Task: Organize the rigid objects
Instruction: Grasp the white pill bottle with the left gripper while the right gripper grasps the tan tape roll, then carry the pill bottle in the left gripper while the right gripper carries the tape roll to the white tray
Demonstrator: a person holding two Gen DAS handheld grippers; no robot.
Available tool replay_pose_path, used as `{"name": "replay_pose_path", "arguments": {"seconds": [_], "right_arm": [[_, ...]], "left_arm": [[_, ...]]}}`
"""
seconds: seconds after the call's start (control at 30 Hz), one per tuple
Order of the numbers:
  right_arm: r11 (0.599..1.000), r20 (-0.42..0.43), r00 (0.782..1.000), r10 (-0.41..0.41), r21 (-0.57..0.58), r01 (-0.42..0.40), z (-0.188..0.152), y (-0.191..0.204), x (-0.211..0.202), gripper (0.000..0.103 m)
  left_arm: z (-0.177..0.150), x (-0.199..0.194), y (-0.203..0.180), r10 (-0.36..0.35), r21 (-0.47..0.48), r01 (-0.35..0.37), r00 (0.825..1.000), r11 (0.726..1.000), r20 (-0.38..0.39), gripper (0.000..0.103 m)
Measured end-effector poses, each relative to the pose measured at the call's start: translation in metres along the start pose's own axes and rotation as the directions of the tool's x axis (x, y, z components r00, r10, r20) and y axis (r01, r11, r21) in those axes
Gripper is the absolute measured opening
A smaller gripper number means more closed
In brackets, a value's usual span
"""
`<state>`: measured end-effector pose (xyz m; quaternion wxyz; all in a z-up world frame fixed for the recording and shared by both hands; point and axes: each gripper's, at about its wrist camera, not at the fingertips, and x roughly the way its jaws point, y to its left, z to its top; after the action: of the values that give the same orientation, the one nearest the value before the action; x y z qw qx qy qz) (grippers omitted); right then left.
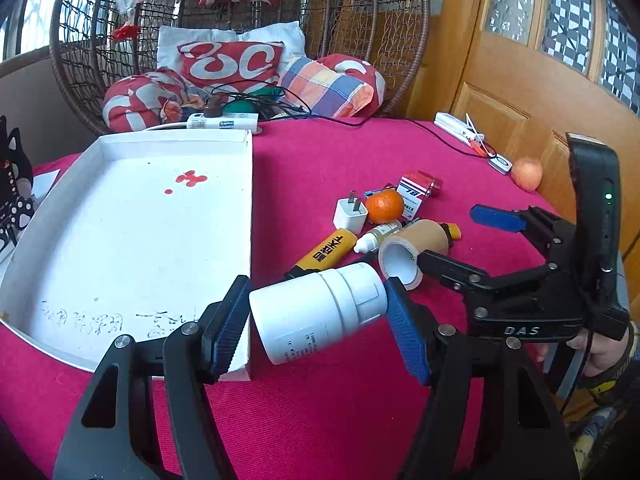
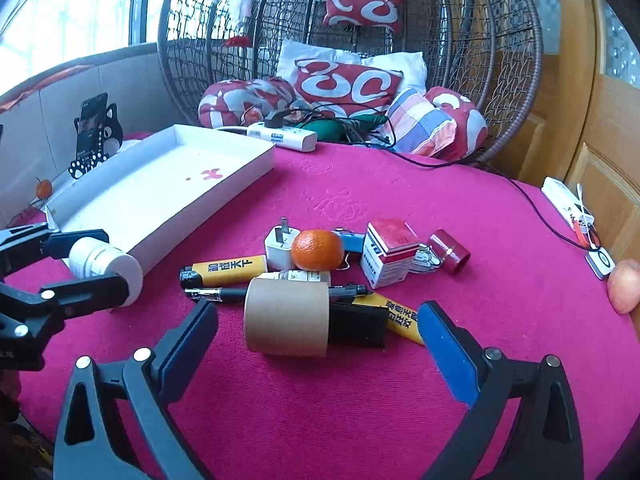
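Your left gripper [image 1: 316, 316] clamps the bottle [image 1: 320, 312] end to end — smooth, light, slippery — just right of the tray [image 1: 248, 200]; your right gripper [image 2: 316, 344] gapes empty.

From the left wrist we look down over the bench [image 1: 320, 152], close beside the white tray [image 1: 120, 240]. From the right wrist, right of the tray [image 2: 160, 184], same heading. Both share tray, clutter pile, wicker chair [image 2: 500, 60].

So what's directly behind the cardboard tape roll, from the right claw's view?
Behind the tape roll lie a black pen and a small dropper bottle, both partly covered by it. A black block sits at its right end. What lies under the roll is hidden.
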<state>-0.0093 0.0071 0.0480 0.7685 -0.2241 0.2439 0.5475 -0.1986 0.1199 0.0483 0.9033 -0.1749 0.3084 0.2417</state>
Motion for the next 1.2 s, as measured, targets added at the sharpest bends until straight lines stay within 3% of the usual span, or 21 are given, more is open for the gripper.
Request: {"name": "replay_pose_path", "arguments": {"seconds": [0.1,0.17,0.2,0.23,0.33,0.4,0.47,0.57,0.67,0.73,0.8,1.2], "right_arm": [[1.0,-0.057,0.998,-0.028,-0.015,0.027,0.002,0.007,0.018,0.085],[1.0,-0.113,0.993,-0.014,-0.017,0.012,0.002,0.008,0.03,0.063],[1.0,-0.102,0.995,-0.017,-0.023,0.014,0.001,0.009,0.027,0.06],[1.0,-0.105,0.995,0.0,-0.027,-0.002,0.002,0.011,0.025,0.048],[0.998,-0.108,0.993,0.044,0.045,-0.039,0.002,0.0,0.021,0.048],[0.971,-0.076,0.983,0.169,0.187,-0.152,0.004,-0.021,0.014,0.048],[0.889,-0.013,0.947,0.32,0.349,-0.295,0.008,-0.045,0.011,0.048],[0.677,0.129,0.85,0.51,0.549,-0.49,0.008,-0.082,0.011,0.048],[0.497,0.248,0.769,0.589,0.639,-0.587,0.002,-0.103,0.014,0.048],[0.427,0.299,0.737,0.606,0.66,-0.618,-0.001,-0.11,0.011,0.048],[0.42,0.315,0.731,0.606,0.654,-0.629,-0.002,-0.109,0.007,0.048],[0.471,0.311,0.709,0.633,0.572,-0.671,0.02,-0.091,-0.011,0.047]], "left_arm": [[-0.002,-0.001,0.005,0.002,-0.011,-0.002,1.0,1.0,-0.001,0.068],[-0.002,-0.002,0.006,0.003,-0.018,-0.003,1.0,1.0,0.002,0.068],[-0.003,-0.003,0.007,0.003,-0.021,-0.003,1.0,1.0,0.004,0.068],[-0.003,-0.004,0.008,0.004,-0.023,-0.004,1.0,1.0,0.006,0.068],[-0.001,-0.006,0.008,0.001,-0.029,-0.001,1.0,1.0,0.013,0.068],[-0.001,-0.006,0.007,-0.003,-0.029,0.004,1.0,1.0,0.015,0.068],[0.001,-0.006,0.006,-0.014,-0.032,0.015,1.0,0.999,0.018,0.068],[0.001,-0.007,0.0,-0.022,-0.019,0.022,1.0,1.0,0.022,0.068],[0.001,-0.007,-0.003,-0.025,-0.009,0.025,0.999,1.0,0.022,0.068],[0.002,-0.009,-0.003,-0.022,-0.01,0.022,0.999,1.0,0.027,0.068],[0.003,-0.01,-0.001,-0.022,-0.015,0.022,0.999,1.0,0.032,0.068],[0.012,-0.03,0.012,0.003,-0.035,0.0,0.995,0.999,0.096,0.068]]}}
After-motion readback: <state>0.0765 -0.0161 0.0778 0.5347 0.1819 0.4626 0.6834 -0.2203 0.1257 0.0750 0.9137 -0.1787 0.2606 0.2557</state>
